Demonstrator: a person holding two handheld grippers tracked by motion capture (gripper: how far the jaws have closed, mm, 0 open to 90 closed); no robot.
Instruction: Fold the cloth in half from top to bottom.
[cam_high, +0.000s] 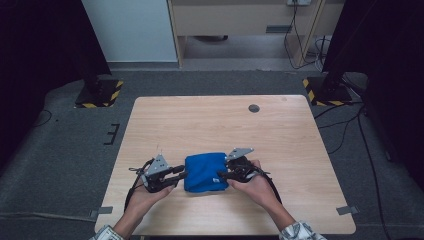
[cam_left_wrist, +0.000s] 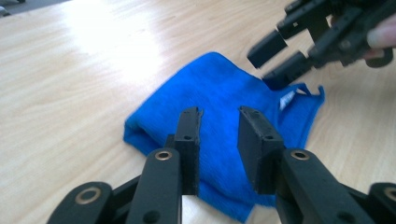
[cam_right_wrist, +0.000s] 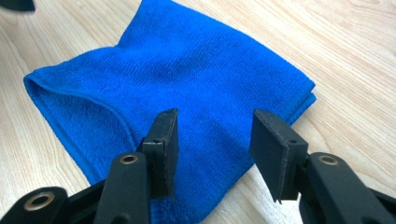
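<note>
Blue cloth (cam_high: 205, 172), folded into a soft square, lies flat on a pale wooden table (cam_high: 220, 120), close to the edge where a person sits. The person holds a black two-jaw gripper in each hand, one on either side of the cloth. From the high view, the left gripper (cam_high: 181, 172) sits just beside the cloth's left edge, its jaw tips pointing at that edge. The right gripper (cam_high: 223, 174) sits just beside the cloth's right edge, by the lower right corner where a small white label (cam_left_wrist: 286, 99) shows. In the left gripper view, the two jaws stand apart with a gap between them, poised over the nearest corner of the cloth; nothing is pinched between them, so this gripper is open. The other gripper appears at the top right of that view, its jaws also parted, tips right at the cloth's far edge; whether they touch it I cannot tell. In the right gripper view, the jaws stand apart above the near edge of the cloth, holding nothing; the folded layers show along the cloth's right side
</note>
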